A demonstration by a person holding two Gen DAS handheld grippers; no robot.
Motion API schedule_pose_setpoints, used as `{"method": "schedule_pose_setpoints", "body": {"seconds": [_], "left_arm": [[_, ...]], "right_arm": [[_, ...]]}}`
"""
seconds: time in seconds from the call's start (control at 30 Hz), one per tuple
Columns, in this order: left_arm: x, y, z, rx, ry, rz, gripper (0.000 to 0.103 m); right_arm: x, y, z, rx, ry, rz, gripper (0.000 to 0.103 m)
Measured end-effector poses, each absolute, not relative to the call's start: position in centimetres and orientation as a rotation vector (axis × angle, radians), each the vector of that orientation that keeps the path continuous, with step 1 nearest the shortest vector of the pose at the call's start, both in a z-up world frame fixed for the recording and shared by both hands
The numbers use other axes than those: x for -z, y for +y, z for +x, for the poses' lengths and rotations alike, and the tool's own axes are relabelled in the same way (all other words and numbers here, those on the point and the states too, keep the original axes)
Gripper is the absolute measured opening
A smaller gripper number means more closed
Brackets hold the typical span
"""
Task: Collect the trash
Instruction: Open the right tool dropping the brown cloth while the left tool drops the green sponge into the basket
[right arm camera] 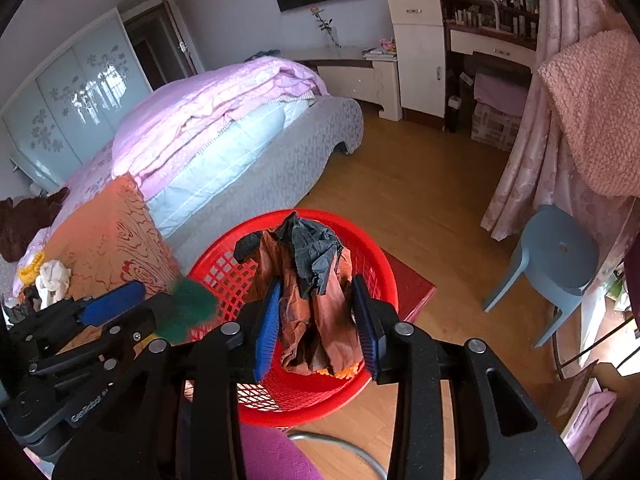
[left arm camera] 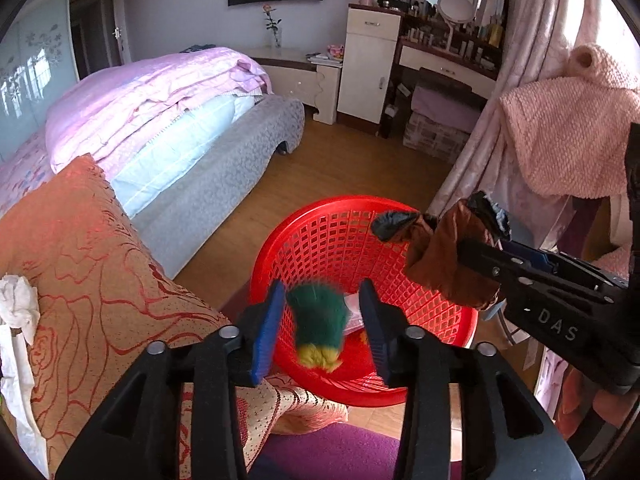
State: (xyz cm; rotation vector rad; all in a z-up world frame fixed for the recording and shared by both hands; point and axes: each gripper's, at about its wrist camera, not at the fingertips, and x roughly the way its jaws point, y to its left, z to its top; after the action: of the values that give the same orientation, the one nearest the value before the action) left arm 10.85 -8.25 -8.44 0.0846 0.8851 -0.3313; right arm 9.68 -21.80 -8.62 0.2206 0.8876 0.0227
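Observation:
A red mesh basket sits below both grippers. In the left wrist view my left gripper stands open over it. A blurred green and yellow fuzzy thing hangs between the blue pads, touching neither. The right wrist view shows that gripper at lower left with the green thing at its tip. My right gripper is shut on a crumpled brown and black cloth bundle, held above the basket's inside.
An orange patterned pillow lies left of the basket with crumpled white tissue beside it. The bed is behind. A blue stool and pink curtain stand right. The basket rests on a red stand.

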Motion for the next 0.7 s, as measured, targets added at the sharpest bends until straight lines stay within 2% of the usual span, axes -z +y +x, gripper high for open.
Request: {"method": "schedule_pose_setpoints", "body": {"seconds": [0.13, 0.27, 0.43, 0.7], "left_arm": [[8.6, -8.2, 10.8, 0.322, 0.878, 0.091, 0.051], [8.7, -8.3, 10.5, 0.318, 0.876, 0.085, 0.053], [8.3, -7.3, 10.0, 0.298, 0.860, 0.063, 0.061], [7.3, -5.7, 9.2, 0.253, 0.823, 0.033, 0.065]], "right_arm": [[9.4, -22.0, 9.9, -0.025, 0.918, 0.230, 0.043], [9.4, -22.0, 9.8, -0.022, 0.915, 0.239, 0.055], [9.2, -22.1, 9.6, -0.010, 0.910, 0.240, 0.056], [8.4, -21.5, 9.1, -0.011, 0.872, 0.199, 0.057]]}}
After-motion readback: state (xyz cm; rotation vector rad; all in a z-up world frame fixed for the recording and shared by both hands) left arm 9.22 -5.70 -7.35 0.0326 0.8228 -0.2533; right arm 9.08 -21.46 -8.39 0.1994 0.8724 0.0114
